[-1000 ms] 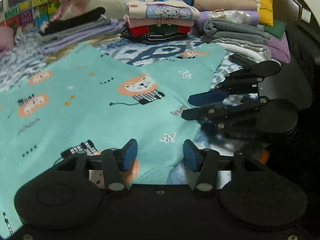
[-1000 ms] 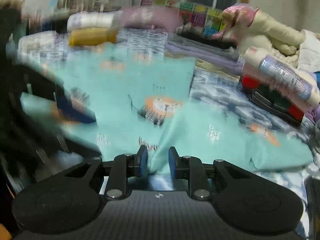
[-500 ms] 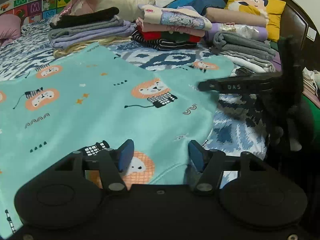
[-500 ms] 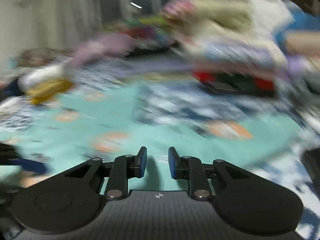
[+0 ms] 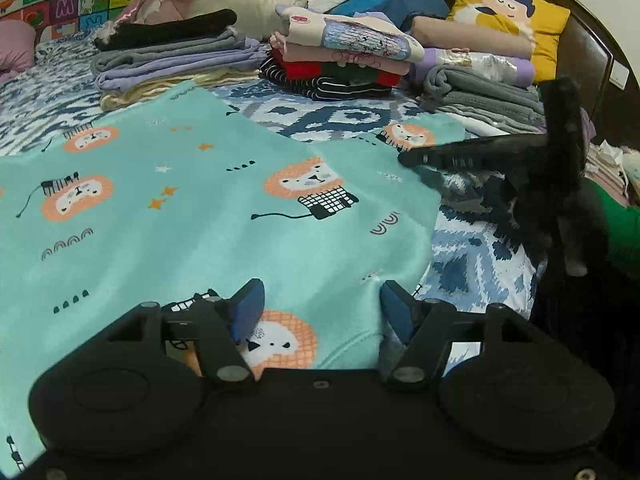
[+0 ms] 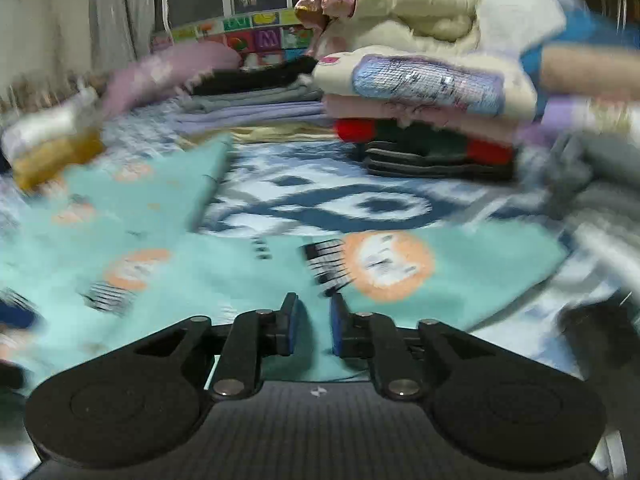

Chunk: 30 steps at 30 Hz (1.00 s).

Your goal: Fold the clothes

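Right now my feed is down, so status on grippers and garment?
Left gripper open, low over teal lion garment. Right gripper narrowly open, empty, over sleeve. Folded stacks behind, clear.

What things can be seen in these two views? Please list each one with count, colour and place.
Lion-print garment: one, turquoise, spread flat on the bed.
Bedsheet: one, blue and white, under everything.
Folded clothes stacks: several, mixed colours, behind the garment.
Cushion: one, yellow, far right by the headboard.
Alphabet mat: one, multicoloured, far left.
Left gripper: black, blue pads, fingers open over the hem.
Right gripper: black, fingers slightly apart over the sleeve.
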### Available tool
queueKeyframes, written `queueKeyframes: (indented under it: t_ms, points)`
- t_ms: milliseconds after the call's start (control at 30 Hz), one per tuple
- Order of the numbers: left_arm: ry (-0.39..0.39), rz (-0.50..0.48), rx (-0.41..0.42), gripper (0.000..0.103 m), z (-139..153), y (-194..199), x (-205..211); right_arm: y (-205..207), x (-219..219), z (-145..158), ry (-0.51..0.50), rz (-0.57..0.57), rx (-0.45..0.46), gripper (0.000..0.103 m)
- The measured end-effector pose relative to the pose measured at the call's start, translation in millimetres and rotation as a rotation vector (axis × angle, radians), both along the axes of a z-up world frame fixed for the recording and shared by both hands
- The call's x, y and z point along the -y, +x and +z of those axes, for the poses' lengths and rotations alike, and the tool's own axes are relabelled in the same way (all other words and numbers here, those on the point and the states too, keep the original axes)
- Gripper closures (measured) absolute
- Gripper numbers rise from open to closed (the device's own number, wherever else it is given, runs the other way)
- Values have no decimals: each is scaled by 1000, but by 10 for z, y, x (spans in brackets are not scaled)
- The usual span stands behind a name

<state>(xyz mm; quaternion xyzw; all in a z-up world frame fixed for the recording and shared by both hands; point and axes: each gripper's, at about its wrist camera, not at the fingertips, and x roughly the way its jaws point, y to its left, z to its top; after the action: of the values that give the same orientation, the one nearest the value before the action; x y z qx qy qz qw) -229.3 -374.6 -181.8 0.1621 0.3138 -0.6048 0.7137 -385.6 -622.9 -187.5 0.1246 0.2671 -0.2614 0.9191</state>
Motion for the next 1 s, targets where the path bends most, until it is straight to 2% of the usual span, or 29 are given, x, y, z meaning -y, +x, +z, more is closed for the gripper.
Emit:
queueKeyframes:
  t_ms: [100, 167, 367, 467, 500, 567, 667, 733, 767, 867, 933, 1000]
  points:
    - [-2, -2, -4, 36, -9, 5, -15, -104, 393, 6, 157, -91, 94, 93]
    - [-2, -3, -6, 36, -15, 1, -32, -207, 540, 9, 211, -155, 128, 97]
    - [0, -8, -6, 36, -15, 10, -34, -378, 795, -12, 161, -298, 105, 96]
    - [0, -10, -12, 36, -21, 26, -38, -461, 1001, -8, 162, -361, 121, 96]
    - [0, -11, -13, 36, -22, 28, -37, -483, 1027, -2, 172, -365, 136, 96]
    - [1, -12, -16, 36, -24, 32, -35, -533, 1042, 24, 187, -366, 174, 87]
    - [2, -15, -19, 35, -24, 38, -30, -424, 909, 68, 182, -221, 163, 87]
    - [1, -17, -21, 35, -26, 40, -32, -248, 872, -2, 197, -133, 101, 88]
    - [1, -18, -21, 35, -26, 41, -34, -148, 860, -60, 187, -112, 59, 94]
    - [3, -21, -31, 34, -31, 55, -31, -48, 932, -81, 126, -185, 27, 97]
    - [4, -24, -38, 34, -30, 62, -34, -67, 985, -84, 129, -237, 34, 98]
    - [5, -29, -41, 33, -23, 60, -45, -58, 871, -6, 76, -233, 47, 95]
